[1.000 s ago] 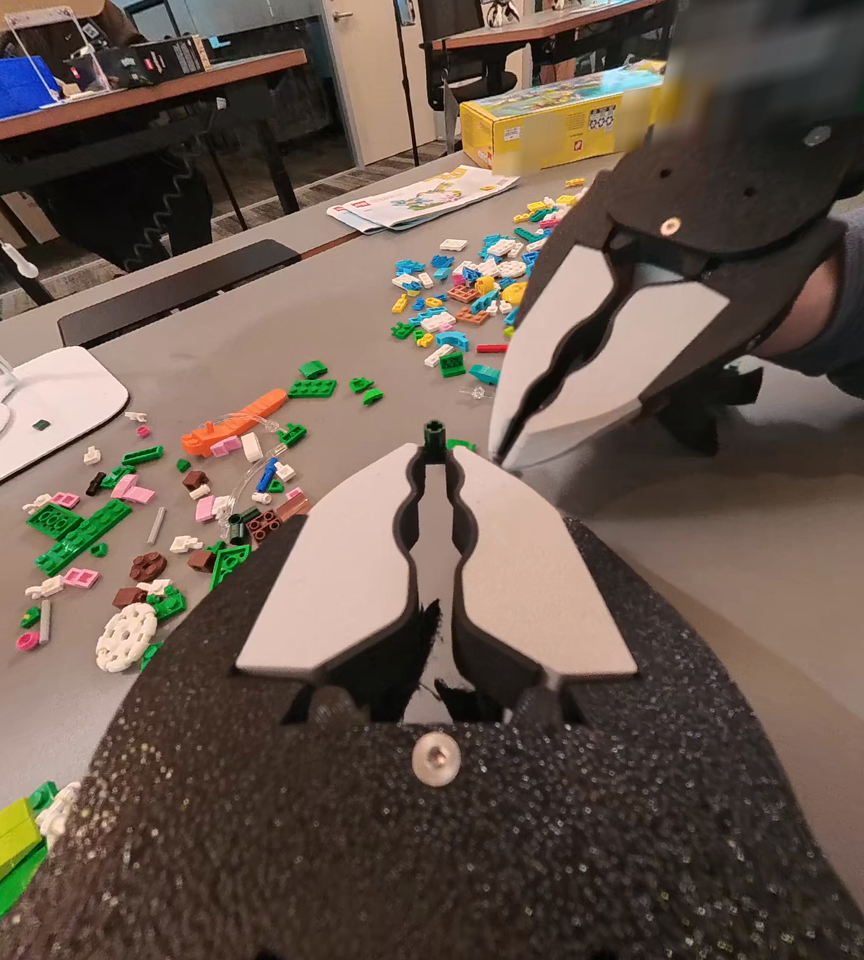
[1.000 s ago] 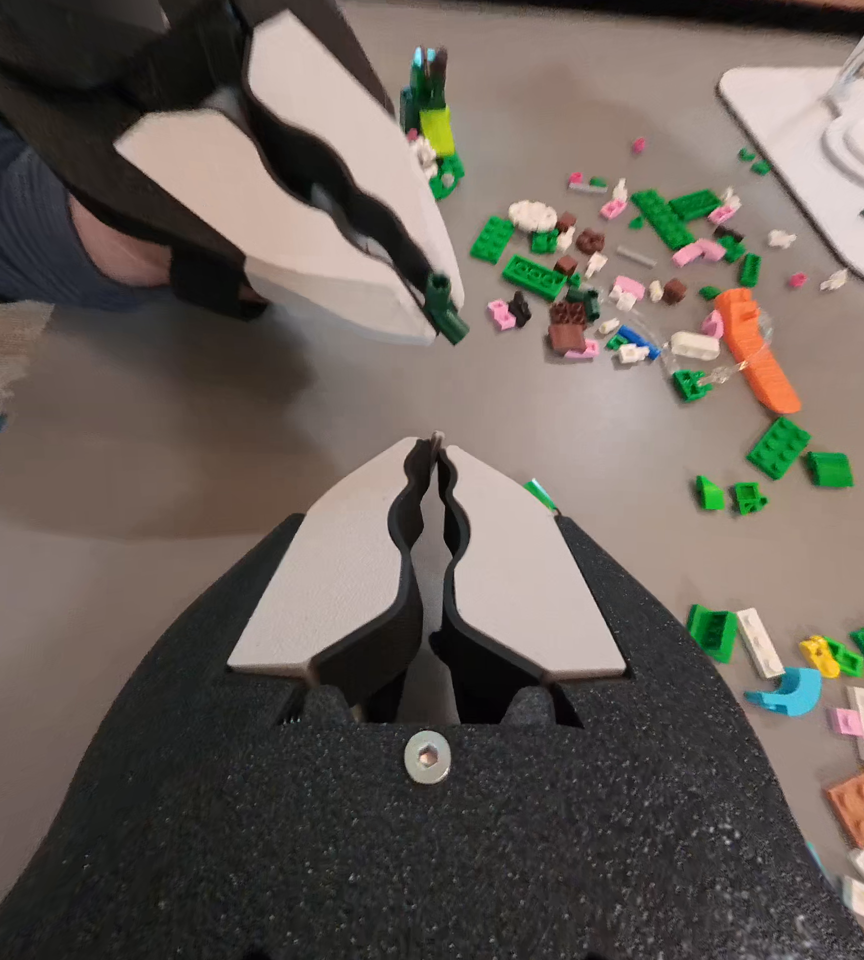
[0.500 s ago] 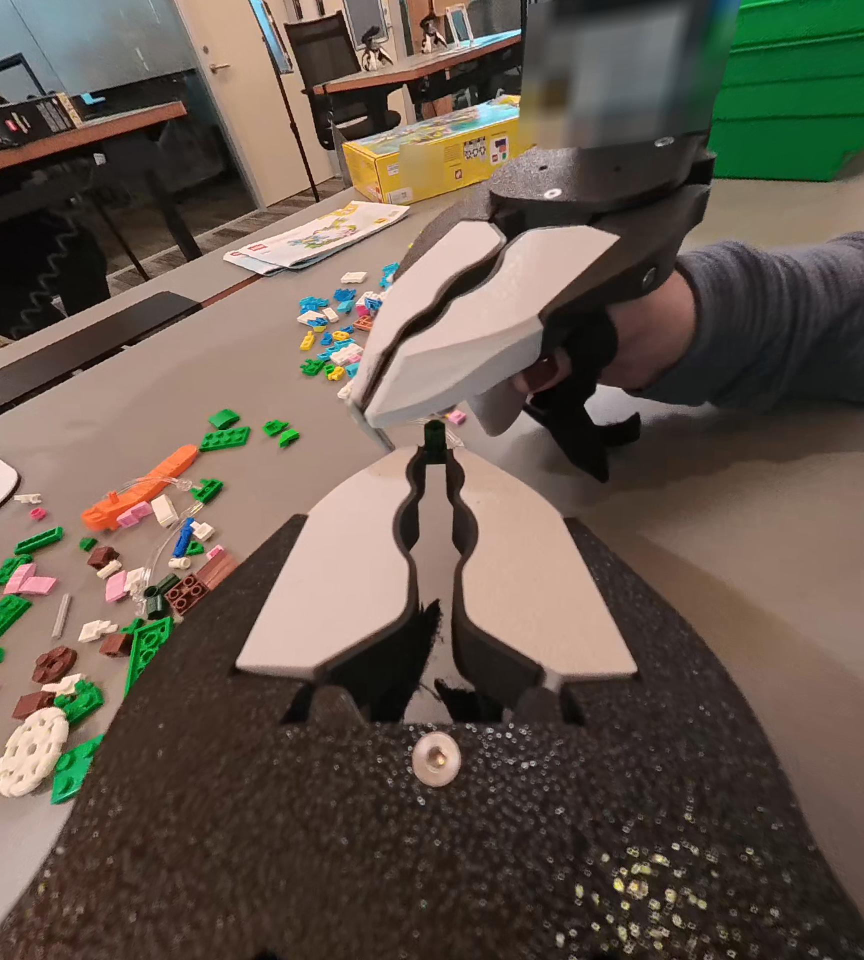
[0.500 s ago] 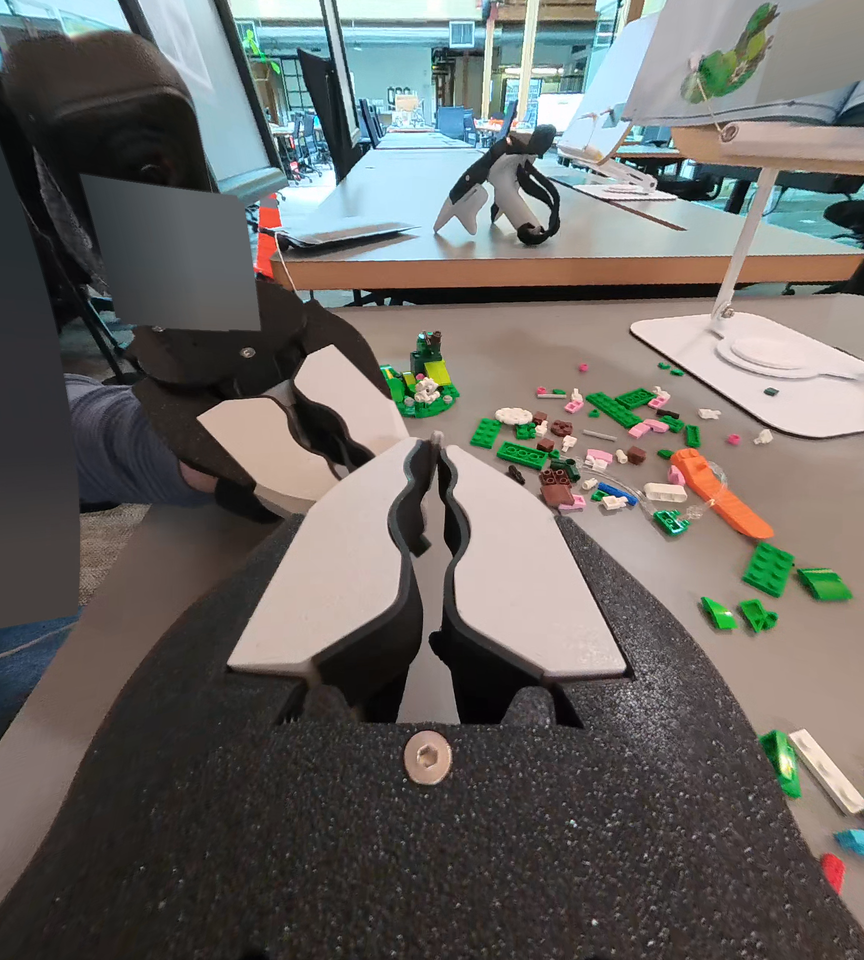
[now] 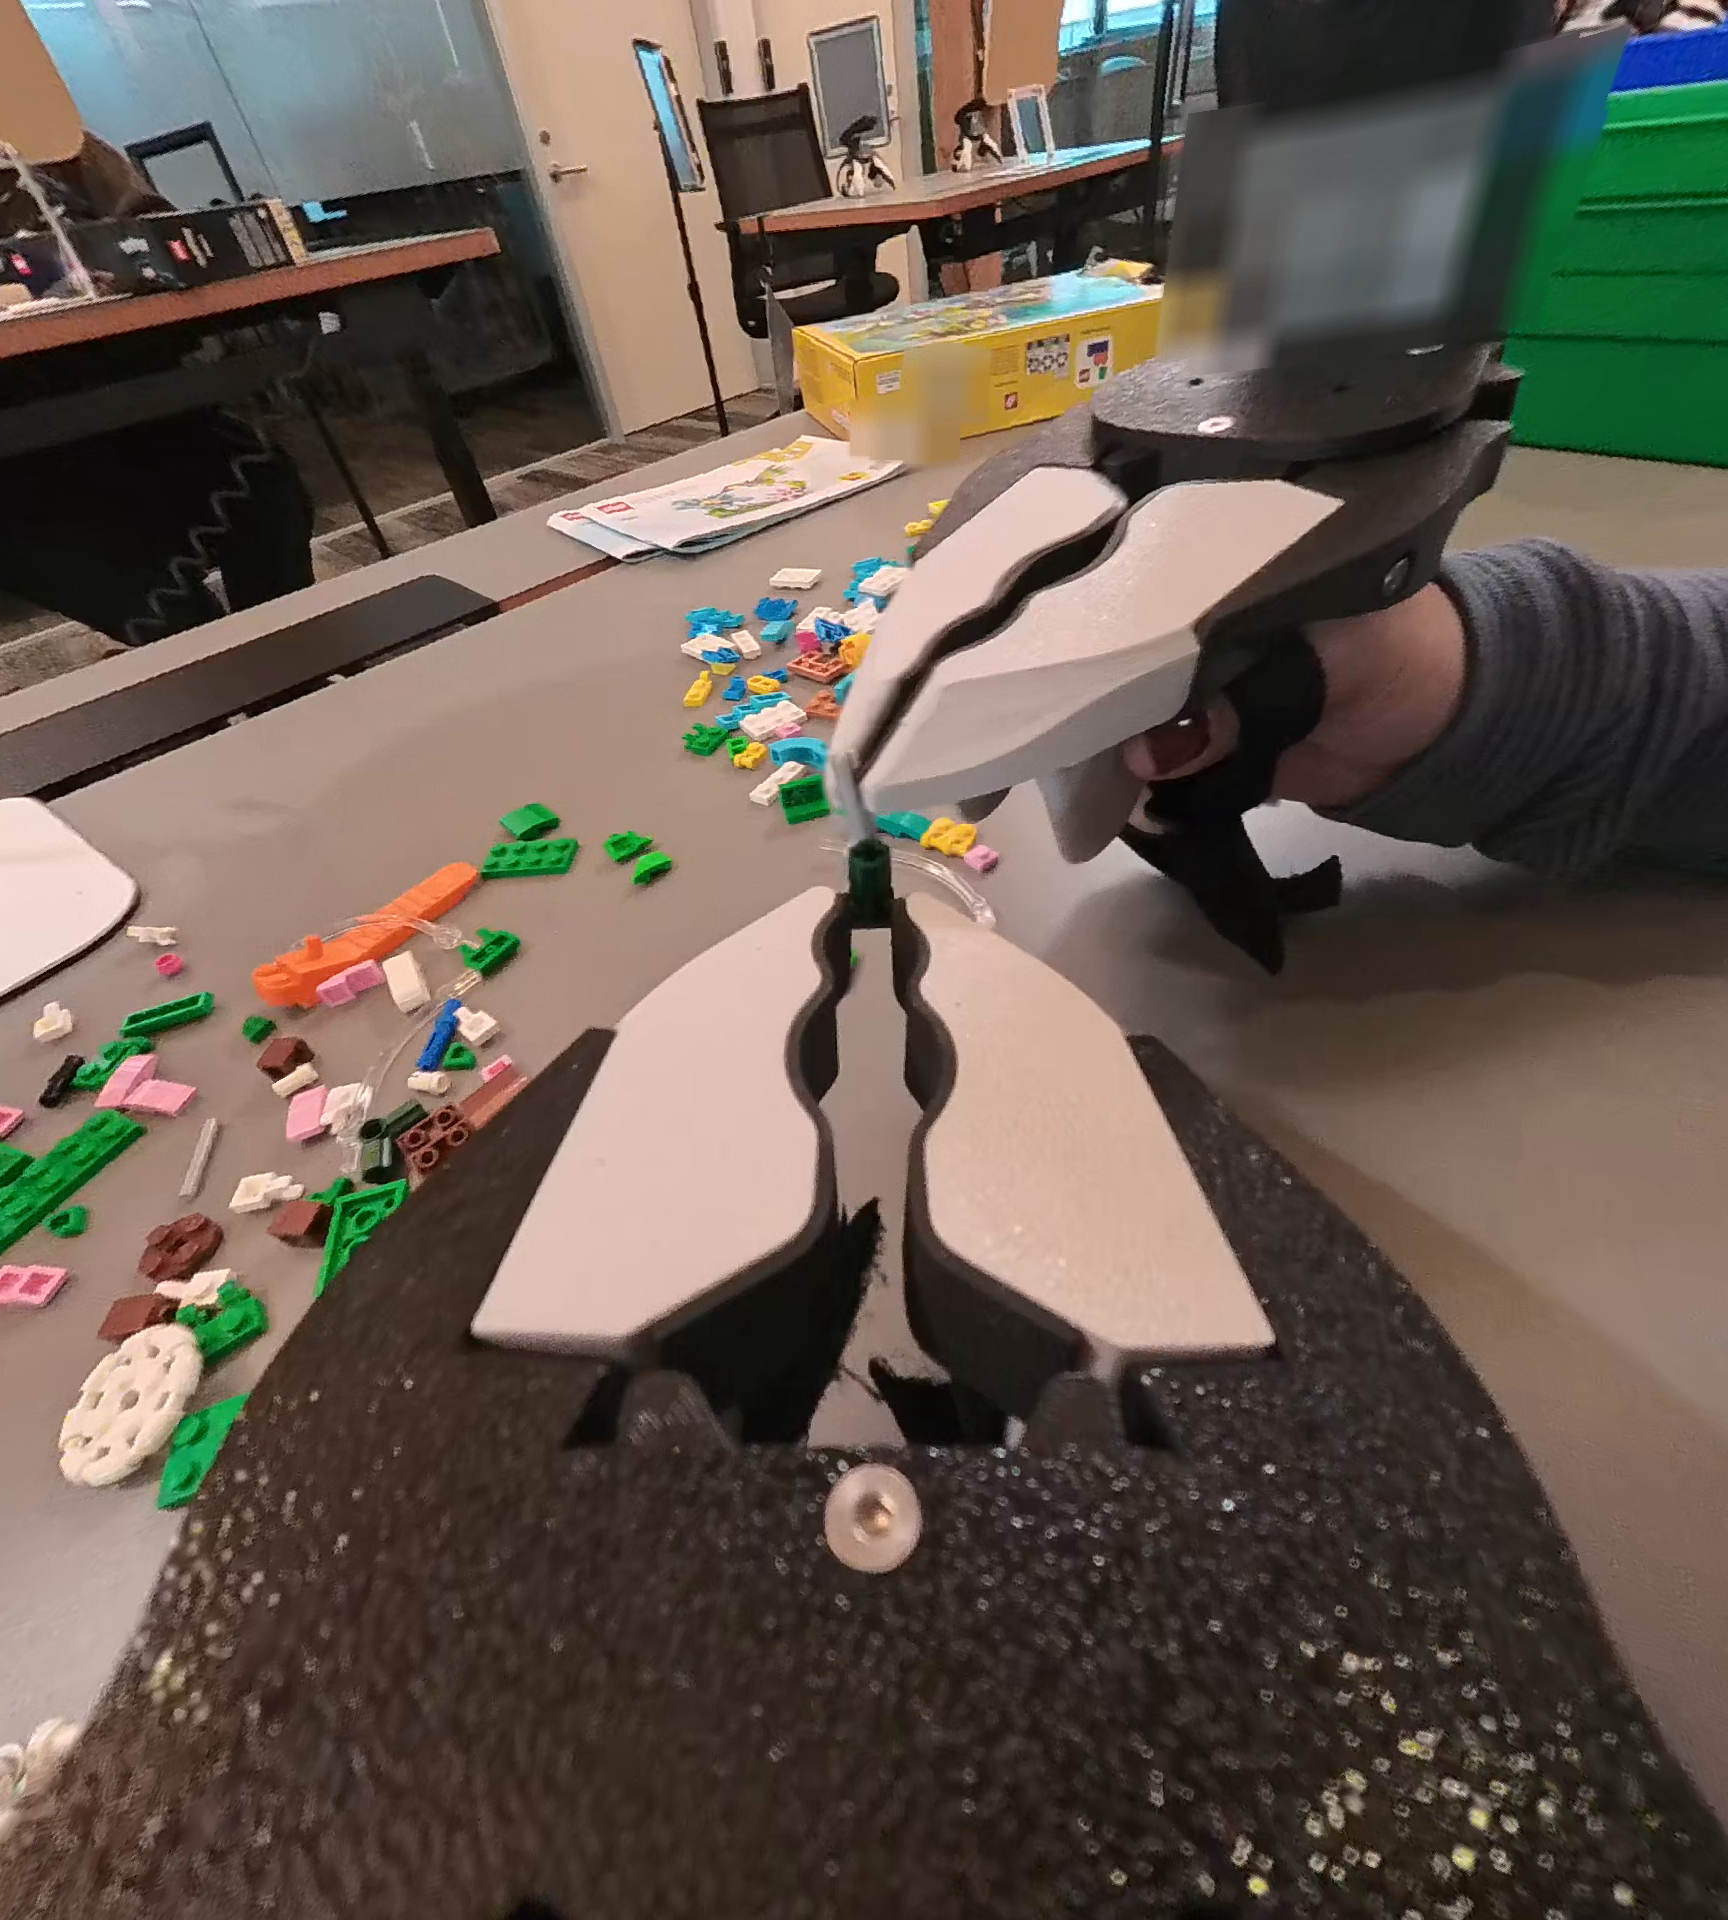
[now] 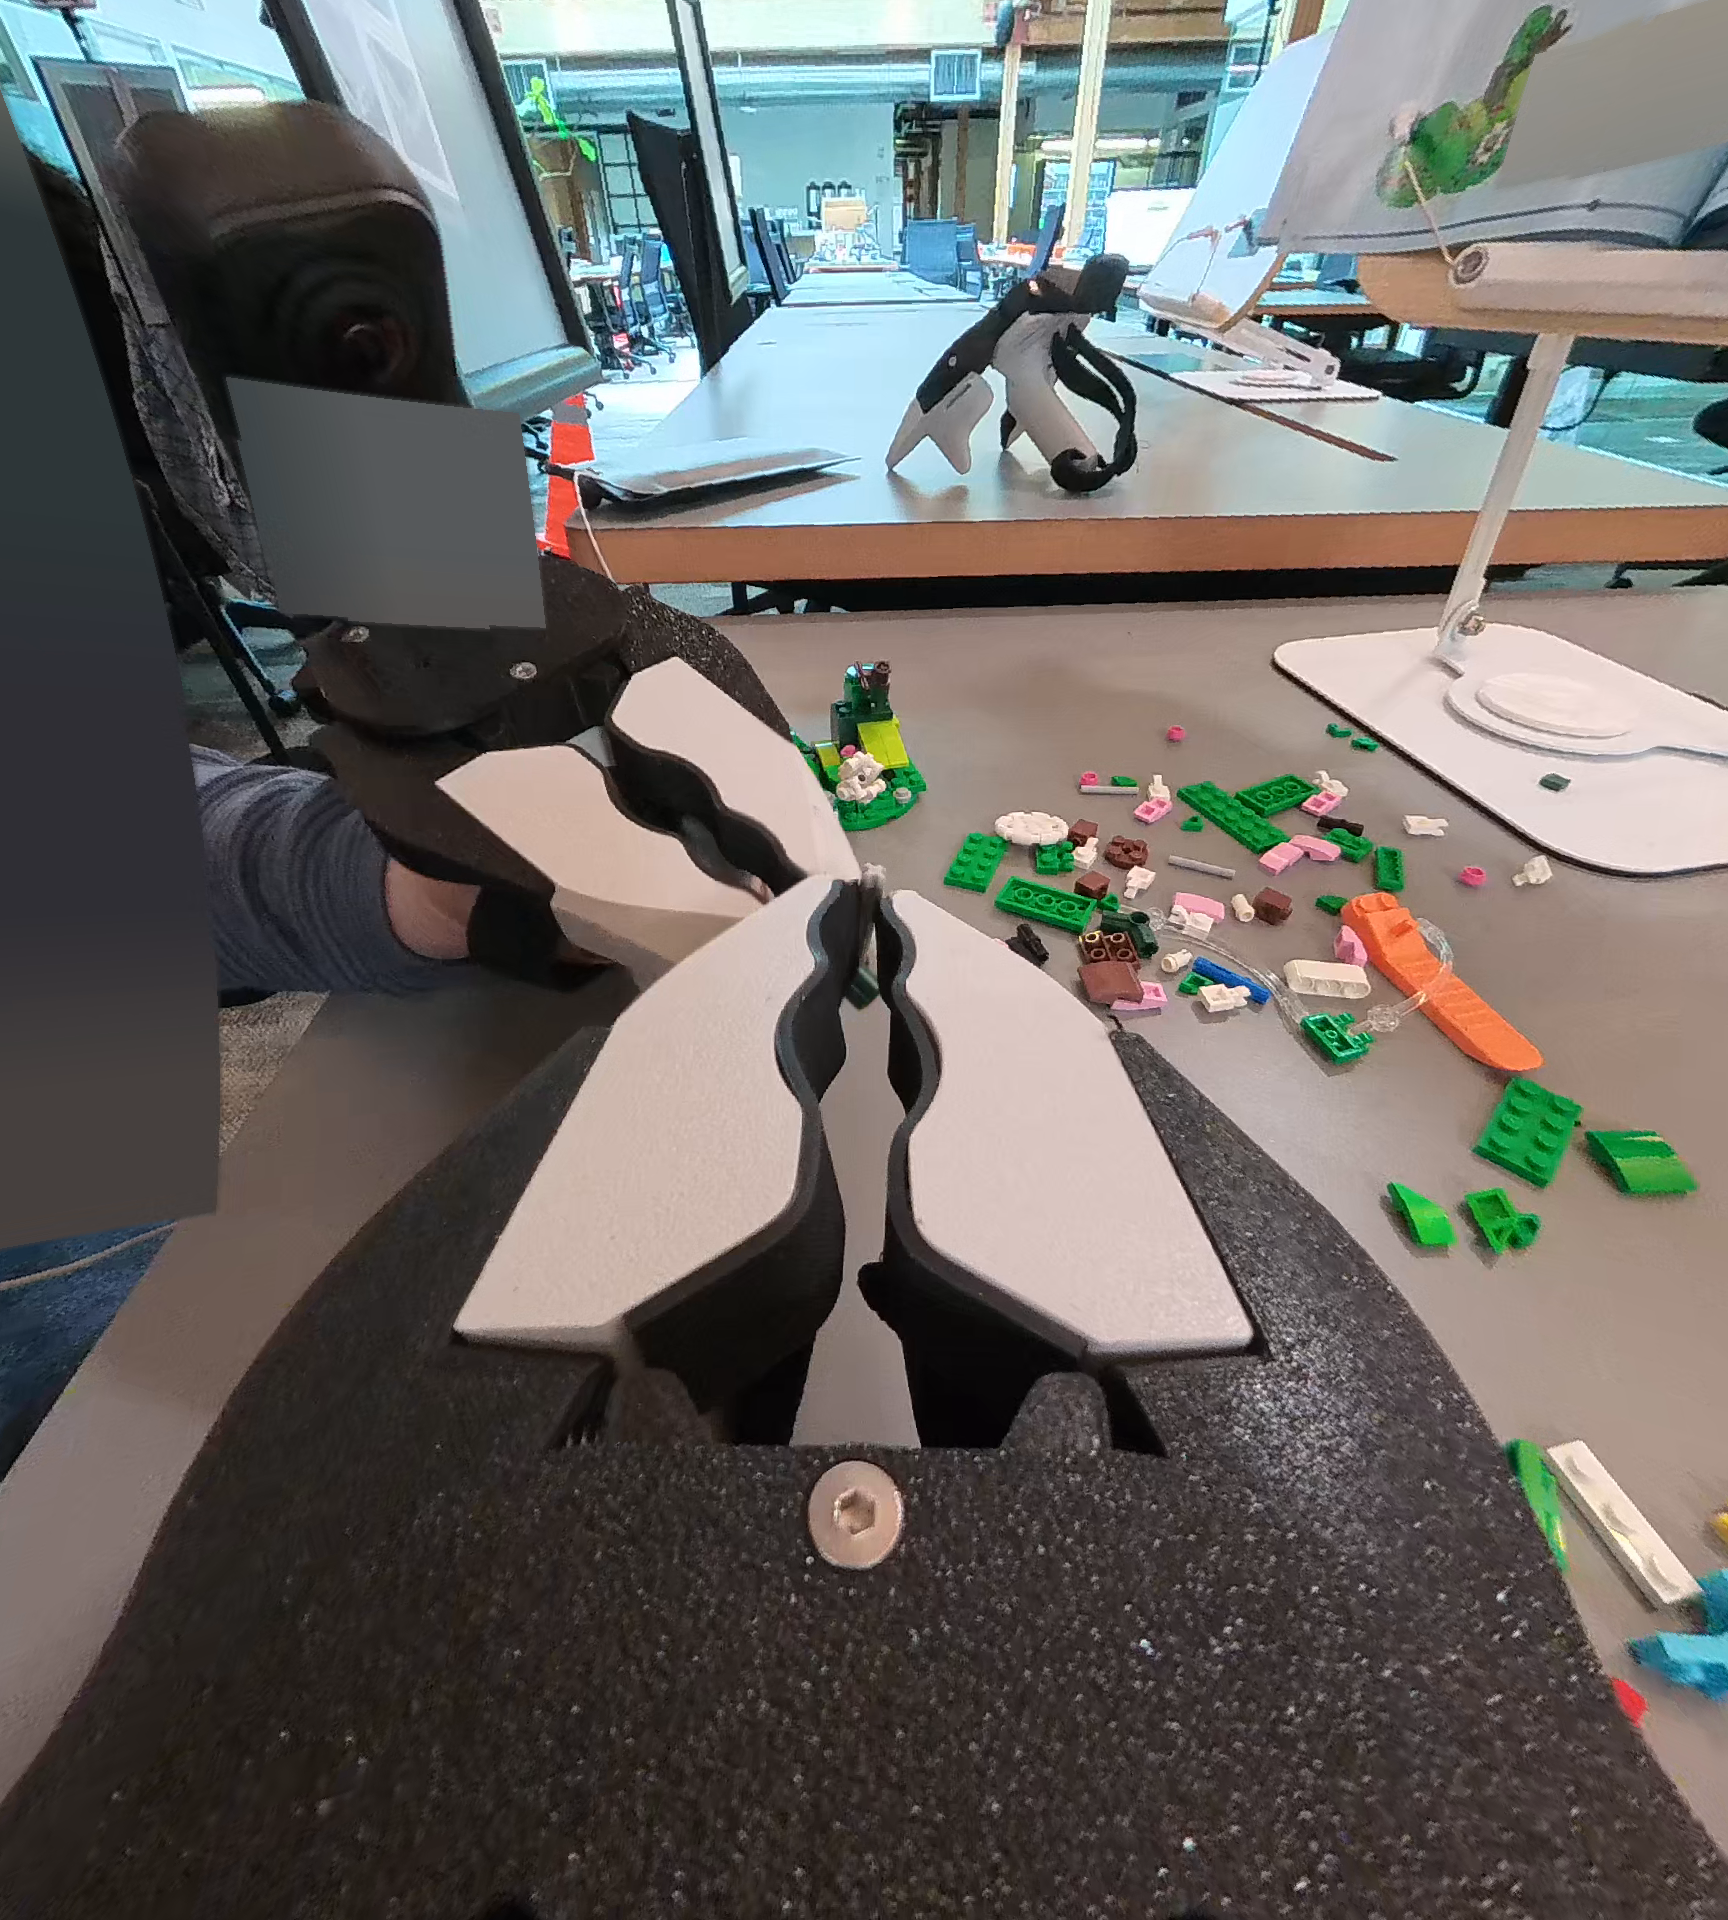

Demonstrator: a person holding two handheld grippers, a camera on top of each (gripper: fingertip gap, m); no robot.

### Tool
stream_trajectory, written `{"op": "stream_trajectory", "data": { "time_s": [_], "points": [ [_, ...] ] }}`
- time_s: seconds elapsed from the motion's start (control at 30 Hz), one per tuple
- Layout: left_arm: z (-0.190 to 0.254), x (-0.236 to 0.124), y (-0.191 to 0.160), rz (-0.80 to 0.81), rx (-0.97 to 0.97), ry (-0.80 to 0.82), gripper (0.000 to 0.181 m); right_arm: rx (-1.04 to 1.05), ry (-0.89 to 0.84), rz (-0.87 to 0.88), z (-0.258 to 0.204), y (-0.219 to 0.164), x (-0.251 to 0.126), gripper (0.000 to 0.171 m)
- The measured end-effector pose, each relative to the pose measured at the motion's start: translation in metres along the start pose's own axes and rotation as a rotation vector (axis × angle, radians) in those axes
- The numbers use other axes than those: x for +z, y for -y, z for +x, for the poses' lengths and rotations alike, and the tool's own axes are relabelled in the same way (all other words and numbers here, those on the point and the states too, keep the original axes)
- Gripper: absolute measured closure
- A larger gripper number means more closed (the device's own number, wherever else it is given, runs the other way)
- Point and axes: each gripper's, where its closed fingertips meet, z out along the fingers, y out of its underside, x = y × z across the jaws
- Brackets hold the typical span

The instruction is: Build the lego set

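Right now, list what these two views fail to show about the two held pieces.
- Left wrist view: the dark green piece shows only its top; the left hand-held gripper fingers cover the rest.
- Left wrist view: the thin grey piece in the right hand-held gripper is blurred; contact with the green piece unclear.
- Right wrist view: the joint is hidden behind the gripper's own fingers.

Grey table [image 5: 1462,1195] strewn with loose lego pieces [image 6: 1244,894], white stand base [image 6: 1566,748], yellow box [image 5: 974,364], booklet [image 5: 714,499].

Dark green peg [image 5: 866,883], seemingly pale-grey pin [image 5: 852,795]
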Motion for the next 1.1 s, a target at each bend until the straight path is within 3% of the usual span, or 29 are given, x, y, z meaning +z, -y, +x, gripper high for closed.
{"op": "stream_trajectory", "data": {
  "time_s": [0.53, 1.1],
  "points": [
    [-0.018, 0.003, -0.014, -0.105, -0.045, 0.142, 0.174, -0.040, -0.226, 0.107, 0.013, 0.012, 0.007, 0.169],
    [-0.029, 0.004, -0.021, -0.148, -0.123, 0.186, 0.174, -0.067, -0.342, 0.027, 0.022, -0.002, 0.025, 0.169]
  ]
}}
